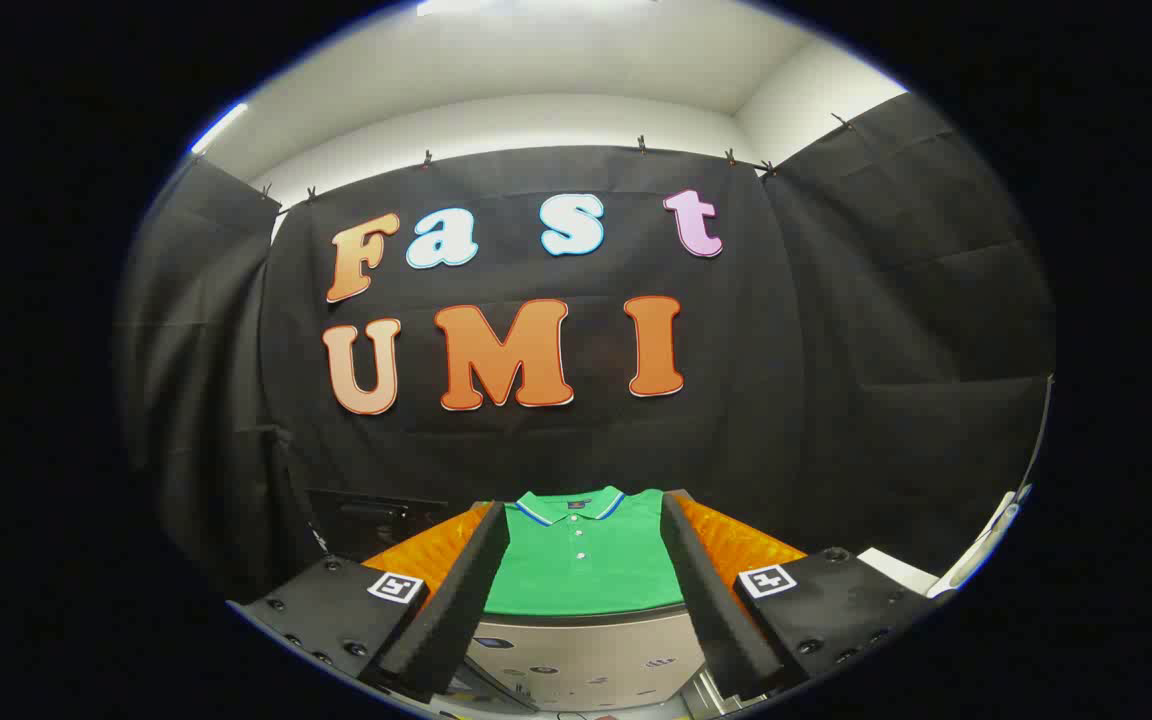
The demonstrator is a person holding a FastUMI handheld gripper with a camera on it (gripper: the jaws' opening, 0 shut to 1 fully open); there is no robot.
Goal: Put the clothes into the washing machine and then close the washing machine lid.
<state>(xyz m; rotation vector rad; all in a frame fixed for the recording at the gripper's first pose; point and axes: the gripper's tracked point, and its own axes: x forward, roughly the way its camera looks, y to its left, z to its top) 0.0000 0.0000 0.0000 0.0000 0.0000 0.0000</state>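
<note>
A folded green polo shirt (586, 558) with a blue-and-white collar lies flat on an orange quilted surface (751, 548), just ahead of my fingers and framed by the gap between them. My gripper (586, 510) stands open, its two black fingers (456, 590) spread wide on either side of the shirt and touching nothing. Below the shirt, between the fingers, shows a light grey panel (576, 660) with small symbols, which looks like the washing machine's top; its lid state is hidden from here.
Black cloth walls close the booth behind and on both sides. A dark box-like object (376, 520) sits at the back left beside the orange surface. A white edge (986, 545) and a white flat piece (896, 568) show at the right.
</note>
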